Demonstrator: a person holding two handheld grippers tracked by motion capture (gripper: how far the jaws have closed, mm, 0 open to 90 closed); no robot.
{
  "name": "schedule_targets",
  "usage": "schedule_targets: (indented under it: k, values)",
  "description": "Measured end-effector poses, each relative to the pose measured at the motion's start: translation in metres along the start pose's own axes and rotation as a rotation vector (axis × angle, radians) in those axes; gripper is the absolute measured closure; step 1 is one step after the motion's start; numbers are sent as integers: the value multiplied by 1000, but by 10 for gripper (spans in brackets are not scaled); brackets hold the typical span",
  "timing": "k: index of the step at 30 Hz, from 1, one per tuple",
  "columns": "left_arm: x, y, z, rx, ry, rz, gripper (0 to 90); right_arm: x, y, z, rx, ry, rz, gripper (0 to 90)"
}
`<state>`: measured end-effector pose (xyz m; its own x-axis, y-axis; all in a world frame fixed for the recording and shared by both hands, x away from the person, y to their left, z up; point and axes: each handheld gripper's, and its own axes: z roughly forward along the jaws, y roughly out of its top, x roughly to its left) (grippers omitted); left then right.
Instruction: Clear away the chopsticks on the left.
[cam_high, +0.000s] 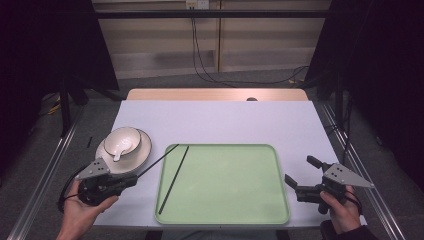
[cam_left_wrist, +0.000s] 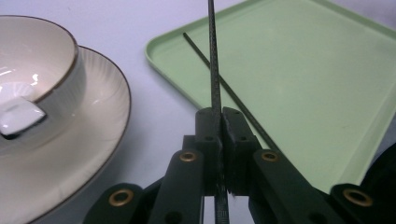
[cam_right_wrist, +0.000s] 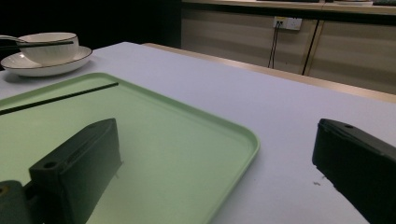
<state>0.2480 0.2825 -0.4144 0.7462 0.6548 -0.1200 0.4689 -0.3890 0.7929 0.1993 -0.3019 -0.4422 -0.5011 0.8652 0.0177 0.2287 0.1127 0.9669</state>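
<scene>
Overhead, the left tongs (cam_high: 134, 178) at lower left clamp one thin black chopstick (cam_high: 156, 161), its long axis running up-right to the pale green rectangular tray (cam_high: 280, 175); a second black chopstick (cam_high: 173, 179) lies on the tray's left side. Right tongs (cam_high: 298, 175), lower right, stand apart, empty, well off. Closer, the left gripper view shows jaws pressed on the stick beside the white ribbed saucer (cam_left_wrist: 100, 135) and bowl (cam_left_wrist: 56, 65); the spoon is cut off. Finally, the right gripper view shows bare white counter (cam_right_wrist: 280, 112) between spread jaws.

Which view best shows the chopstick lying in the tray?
The high view: the whole chopstick lies diagonally on the green tray, near its left edge. The left gripper view shows part of it beyond the shut tongs; the right gripper view shows it distant.
</scene>
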Motion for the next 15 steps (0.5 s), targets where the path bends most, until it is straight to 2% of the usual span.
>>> schedule_targets:
  k: [3,6,8,12,13,15]
  values:
    - [-9,-1,1,-5,11,-18,860,0,0,0,-1,-3,0,7]
    - [-18,0,4,3,47,-88,861,0,0,0,-1,-3,-3,7]
    - [-24,0,9,6,46,-122,861,0,0,0,0,-3,-4,7]
    - [-32,3,17,-14,57,-150,860,0,0,0,0,-1,-5,7]
    - [-34,4,18,-25,76,-149,860,0,0,0,0,-2,-4,7]
    - [-37,5,22,-35,90,-180,861,0,0,0,0,-2,-3,7]
